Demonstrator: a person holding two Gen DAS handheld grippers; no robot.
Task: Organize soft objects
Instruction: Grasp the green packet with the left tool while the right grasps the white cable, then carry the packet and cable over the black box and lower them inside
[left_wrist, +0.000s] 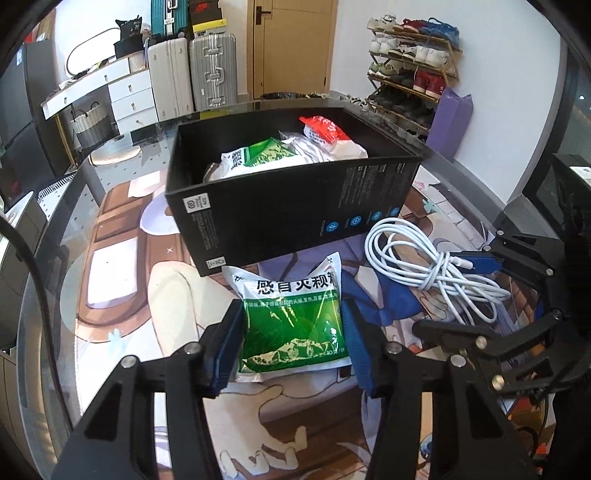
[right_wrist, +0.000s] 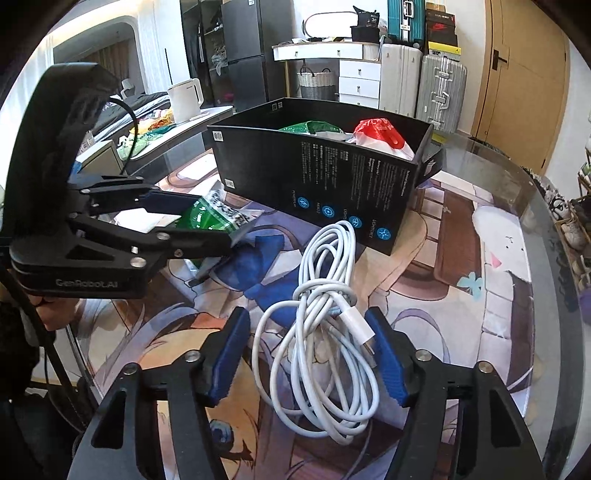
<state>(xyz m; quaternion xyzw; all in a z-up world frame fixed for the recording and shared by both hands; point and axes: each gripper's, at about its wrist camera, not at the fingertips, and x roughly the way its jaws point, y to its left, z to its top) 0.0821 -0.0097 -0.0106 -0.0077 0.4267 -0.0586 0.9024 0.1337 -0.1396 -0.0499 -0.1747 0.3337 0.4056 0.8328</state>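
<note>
Now two grippers work over a cartoon-printed mat beside a black box.

Closest in, the left gripper (left_wrist: 291, 332) pinches a green-and-white sachet (left_wrist: 293, 317) by its side edges, blue pads (left_wrist: 227, 354) pressed against the packet, which in the right wrist view (right_wrist: 214, 218) sits raised off the mat (left_wrist: 122, 280). Just to its right, the right gripper (right_wrist: 308, 354) stands spread around a coiled white cable (right_wrist: 317, 332) that lies on the mat; whether its pads (right_wrist: 229, 362) touch the loops I cannot tell. Farther out, just behind sachet and cable, the open black box (left_wrist: 295, 206) holds another green sachet (left_wrist: 266, 151) and a red-and-white bag (left_wrist: 325, 129). Beyond the glass table edge (left_wrist: 70, 206) stand suitcases (left_wrist: 212, 74) and a shoe rack (left_wrist: 413, 66).
</note>
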